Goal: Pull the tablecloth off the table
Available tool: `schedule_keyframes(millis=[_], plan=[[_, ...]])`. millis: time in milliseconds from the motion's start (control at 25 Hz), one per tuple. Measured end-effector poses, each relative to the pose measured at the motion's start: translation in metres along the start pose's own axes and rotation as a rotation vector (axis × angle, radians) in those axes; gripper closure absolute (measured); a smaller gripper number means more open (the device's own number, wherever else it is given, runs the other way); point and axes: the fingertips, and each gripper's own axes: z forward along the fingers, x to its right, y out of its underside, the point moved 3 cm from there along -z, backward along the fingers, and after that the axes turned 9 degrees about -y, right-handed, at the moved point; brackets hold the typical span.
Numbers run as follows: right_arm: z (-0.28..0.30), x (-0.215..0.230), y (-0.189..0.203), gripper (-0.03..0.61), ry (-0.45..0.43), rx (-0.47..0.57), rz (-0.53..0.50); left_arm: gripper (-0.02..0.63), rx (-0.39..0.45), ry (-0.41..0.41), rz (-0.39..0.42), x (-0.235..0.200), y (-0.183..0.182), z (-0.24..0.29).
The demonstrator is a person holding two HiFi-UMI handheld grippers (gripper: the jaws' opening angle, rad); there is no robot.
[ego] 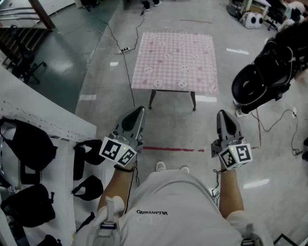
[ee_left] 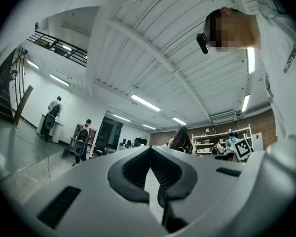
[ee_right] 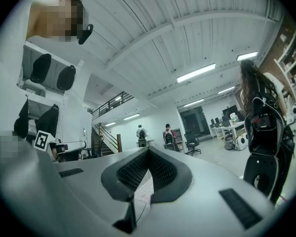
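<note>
A pink checked tablecloth (ego: 174, 60) covers a small table standing on the floor a couple of steps ahead of me. It lies flat, and its front edge hangs over the table's dark legs (ego: 152, 99). My left gripper (ego: 139, 109) and right gripper (ego: 222, 114) are held out at waist height, well short of the table and touching nothing. Each one's jaws meet at the tips with nothing between them. Both gripper views tilt upward at the ceiling and room; the left gripper (ee_left: 149, 148) and right gripper (ee_right: 148, 149) show shut there too.
A person in black with a backpack (ego: 274, 68) stands right of the table. A cable (ego: 127, 70) runs over the floor past the table's left side. A white bench (ego: 46, 137) with black gear is at my left. Red tape (ego: 172, 149) marks the floor.
</note>
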Motion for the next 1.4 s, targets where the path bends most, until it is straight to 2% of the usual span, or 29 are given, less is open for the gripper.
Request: schedule_keyframes(millis=[440, 800, 1200, 1400], plan=[[0.008, -0.003, 0.000, 0.569, -0.038, 0.004, 0.023, 0.611, 0.005, 0.006, -0.001, 0.000, -0.002, 0.001], [0.021, -0.010, 0.017, 0.569, -0.028, -0.026, 0.046, 0.611, 0.000, -0.006, -0.020, -0.018, 0.004, -0.002], [0.048, -0.019, 0.038, 0.566, -0.001, -0.039, 0.072, 0.610, -0.021, 0.040, -0.040, -0.042, 0.014, 0.003], [0.060, -0.034, 0.050, 0.529, 0.006, -0.066, 0.075, 0.534, -0.043, 0.052, -0.046, -0.054, 0.022, 0.003]])
